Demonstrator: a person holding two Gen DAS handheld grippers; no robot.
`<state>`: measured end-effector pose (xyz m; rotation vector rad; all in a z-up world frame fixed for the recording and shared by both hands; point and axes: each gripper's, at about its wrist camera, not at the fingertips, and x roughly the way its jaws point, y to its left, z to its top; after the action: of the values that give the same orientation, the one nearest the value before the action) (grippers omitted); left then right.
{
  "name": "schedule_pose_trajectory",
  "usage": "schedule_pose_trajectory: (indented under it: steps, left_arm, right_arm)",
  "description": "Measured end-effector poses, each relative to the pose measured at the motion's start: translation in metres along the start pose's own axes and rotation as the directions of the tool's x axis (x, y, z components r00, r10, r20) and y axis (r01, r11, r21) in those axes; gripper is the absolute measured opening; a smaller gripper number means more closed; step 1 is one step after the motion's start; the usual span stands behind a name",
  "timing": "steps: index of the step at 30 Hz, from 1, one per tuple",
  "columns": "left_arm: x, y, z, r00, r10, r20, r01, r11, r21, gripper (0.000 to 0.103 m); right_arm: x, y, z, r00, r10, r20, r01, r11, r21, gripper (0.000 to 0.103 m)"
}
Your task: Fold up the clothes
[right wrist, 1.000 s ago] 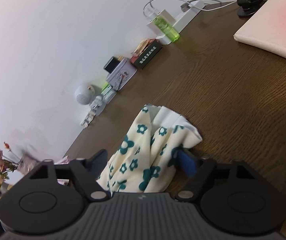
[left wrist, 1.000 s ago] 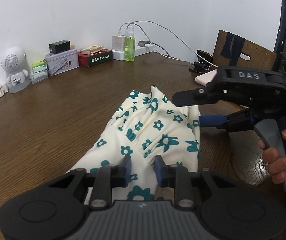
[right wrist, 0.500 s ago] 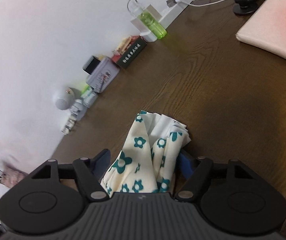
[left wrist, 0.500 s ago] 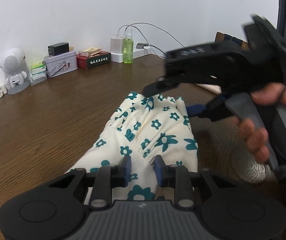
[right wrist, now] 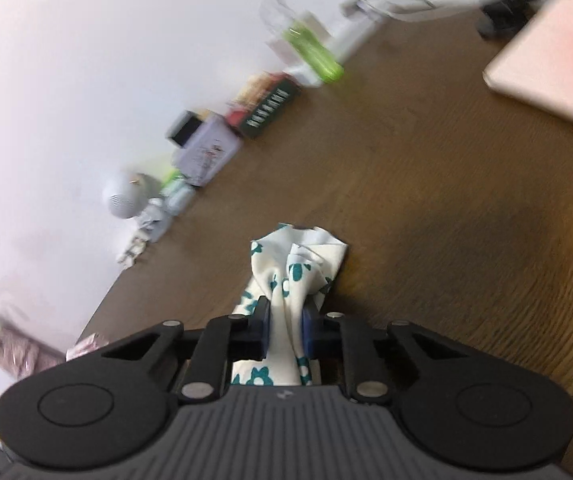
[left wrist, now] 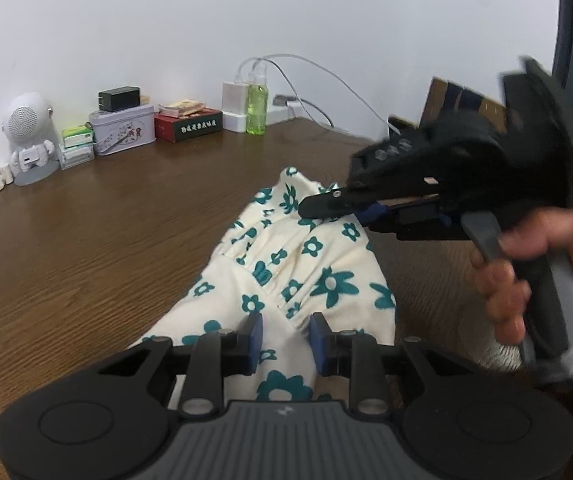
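Garment's (right wrist: pixel 286 280) pinched end between fingers (right wrist: pixel 263 330)

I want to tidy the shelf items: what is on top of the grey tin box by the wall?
A black charger sits on the tin box. The tin's contents are hidden.

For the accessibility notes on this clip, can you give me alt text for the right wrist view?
The right hand-held gripper has just closed its blue pads on a bunched fold of cream cloth with teal flowers, above a brown wooden table. Blurred along the white wall behind are a green bottle, small boxes and a white round speaker figure.
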<state>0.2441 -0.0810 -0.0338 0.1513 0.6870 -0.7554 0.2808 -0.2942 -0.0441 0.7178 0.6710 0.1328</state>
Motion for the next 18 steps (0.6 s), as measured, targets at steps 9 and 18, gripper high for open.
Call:
schedule_pose_trajectory:
  steps: [9, 18]
  left_arm:
    - [-0.059, 0.022, -0.005, 0.994, 0.097, 0.050, -0.097, 0.995, -0.017, 0.024]
    - [-0.058, 0.036, -0.035, 0.993, 0.111, -0.037, -0.113, 0.992, -0.058, 0.020]
  right_arm:
    - [-0.034, 0.051, -0.014, 0.981, 0.178, 0.075, -0.136, 0.912, -0.386, 0.014]
    - [-0.060, 0.110, -0.070, 0.944, 0.328, -0.044, -0.224, 0.535, -0.815, 0.014]
